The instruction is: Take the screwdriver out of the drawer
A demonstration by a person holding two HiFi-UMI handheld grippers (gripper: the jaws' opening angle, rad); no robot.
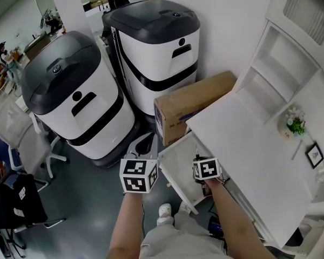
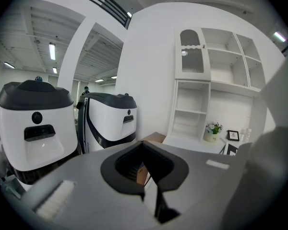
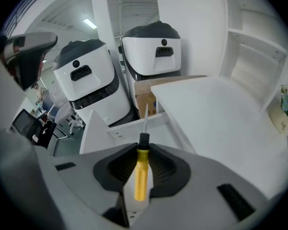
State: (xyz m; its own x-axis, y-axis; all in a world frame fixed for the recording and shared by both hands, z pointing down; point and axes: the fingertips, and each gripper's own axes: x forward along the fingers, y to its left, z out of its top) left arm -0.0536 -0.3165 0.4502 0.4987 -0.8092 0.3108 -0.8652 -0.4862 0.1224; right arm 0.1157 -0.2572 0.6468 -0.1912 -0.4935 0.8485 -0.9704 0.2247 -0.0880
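Observation:
A screwdriver [image 3: 141,174] with a yellow handle and a thin metal shaft lies between the jaws of my right gripper [image 3: 141,166], which is shut on the handle. Its shaft points forward over the open white drawer [image 3: 129,128]. In the head view the right gripper [image 1: 205,171] hangs over the drawer [image 1: 175,163], which is pulled out from under the white desk [image 1: 243,144]. My left gripper [image 1: 139,176] is just left of the drawer. In its own view the left gripper [image 2: 145,169] has its jaws together with nothing between them.
Two big white-and-dark machines [image 1: 70,96] [image 1: 156,42] stand left of the desk, with a cardboard box [image 1: 191,104] wedged between them and the desk. A white shelf unit [image 1: 281,69], a small flower pot [image 1: 294,123] and a picture frame [image 1: 315,155] are on the desk. Office chairs [image 1: 11,198] stand at the far left.

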